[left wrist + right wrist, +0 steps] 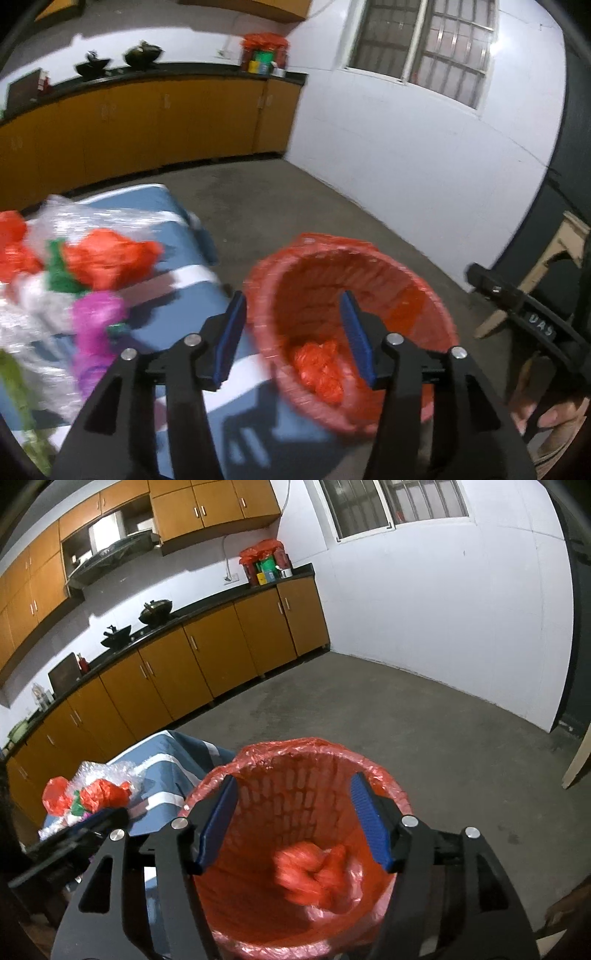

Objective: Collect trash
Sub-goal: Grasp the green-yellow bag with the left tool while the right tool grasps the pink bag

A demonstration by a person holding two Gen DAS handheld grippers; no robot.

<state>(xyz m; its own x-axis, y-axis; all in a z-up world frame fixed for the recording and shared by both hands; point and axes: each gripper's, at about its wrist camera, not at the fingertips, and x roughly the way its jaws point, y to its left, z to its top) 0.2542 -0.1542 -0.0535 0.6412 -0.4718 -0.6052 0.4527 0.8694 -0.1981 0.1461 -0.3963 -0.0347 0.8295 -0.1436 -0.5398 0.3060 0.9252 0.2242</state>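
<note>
A round basket lined with a red plastic bag (354, 266) (258, 915) stands on the floor beside a low table. Crumpled red plastic (319, 363) (314, 871) lies inside it, blurred in the right wrist view. My left gripper (293, 339) is open, straddling the basket's near-left rim with nothing between its blue pads. My right gripper (293, 819) is open above the basket's mouth, nothing touching its pads. A pile of trash sits on the table: red plastic (110, 262) (105, 794), bubble wrap (92, 221), a green scrap (61, 273) and a pink bag (98, 325).
The table carries a blue cloth with white stripes (192, 277) (166, 775). Orange kitchen cabinets (207, 664) run along the far wall under a dark counter with woks. Bare concrete floor (406, 716) lies beyond the basket. A pale wooden piece (554, 254) leans at the right.
</note>
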